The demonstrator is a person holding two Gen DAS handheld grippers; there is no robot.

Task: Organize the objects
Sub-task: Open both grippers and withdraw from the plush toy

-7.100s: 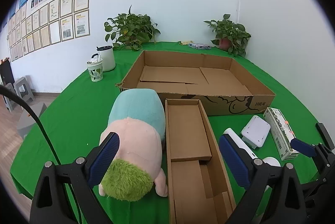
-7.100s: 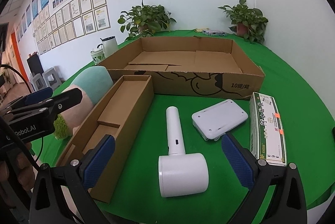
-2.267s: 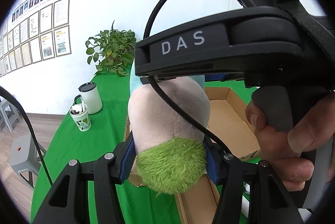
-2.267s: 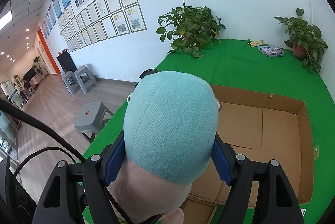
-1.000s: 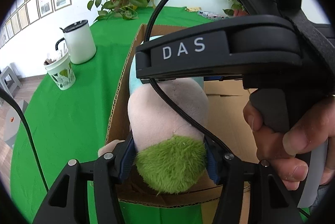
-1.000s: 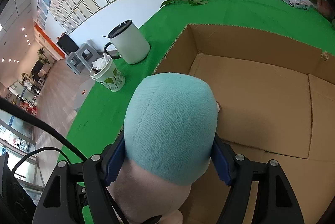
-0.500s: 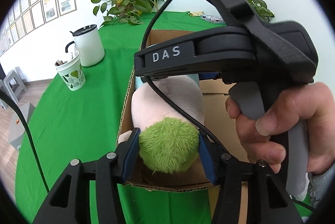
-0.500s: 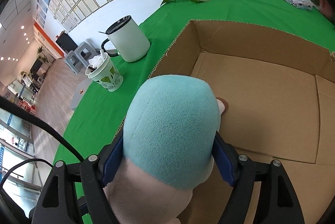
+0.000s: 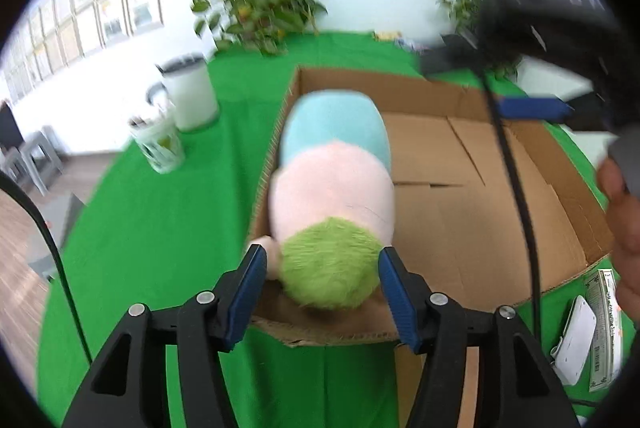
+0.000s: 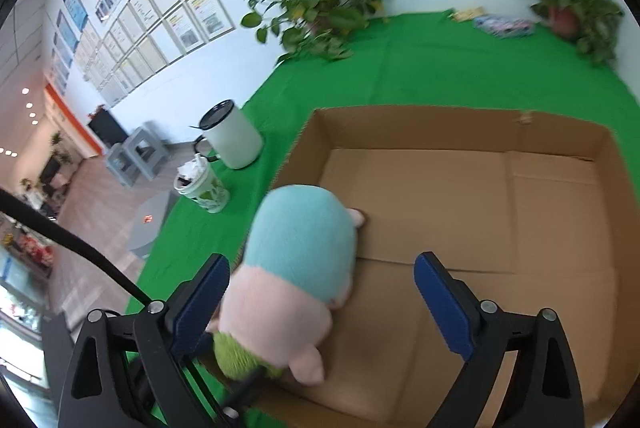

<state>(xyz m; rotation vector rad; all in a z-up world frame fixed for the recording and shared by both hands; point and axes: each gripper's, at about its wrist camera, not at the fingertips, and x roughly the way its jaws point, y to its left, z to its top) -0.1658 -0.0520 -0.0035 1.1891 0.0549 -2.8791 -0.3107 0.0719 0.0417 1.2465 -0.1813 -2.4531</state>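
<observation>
Plush toy [image 9: 332, 188] [image 10: 296, 268] lay in cardboard box [image 9: 500, 196] [image 10: 500, 212], against wall at 9 o'clock. Your left gripper [image 9: 322, 292] gaped around green end, pads apart from it. Your right gripper [image 10: 320, 304] stood wide, holding nothing.

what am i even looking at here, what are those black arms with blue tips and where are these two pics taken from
Those are two hand-held grippers; a person works them, no robot. Each carries a fisheye camera looking along its fingers, so one picture is from the left gripper, the other from the right gripper.

On a table under a green cloth sits a big cardboard box. A plush toy, teal, pink and green, lies inside along its left wall. Both grippers are open, so nothing is held.

Beside the box stand a white kettle and a paper cup; two potted plants are at the back. A white device and a carton lie in the left view's lower right.
</observation>
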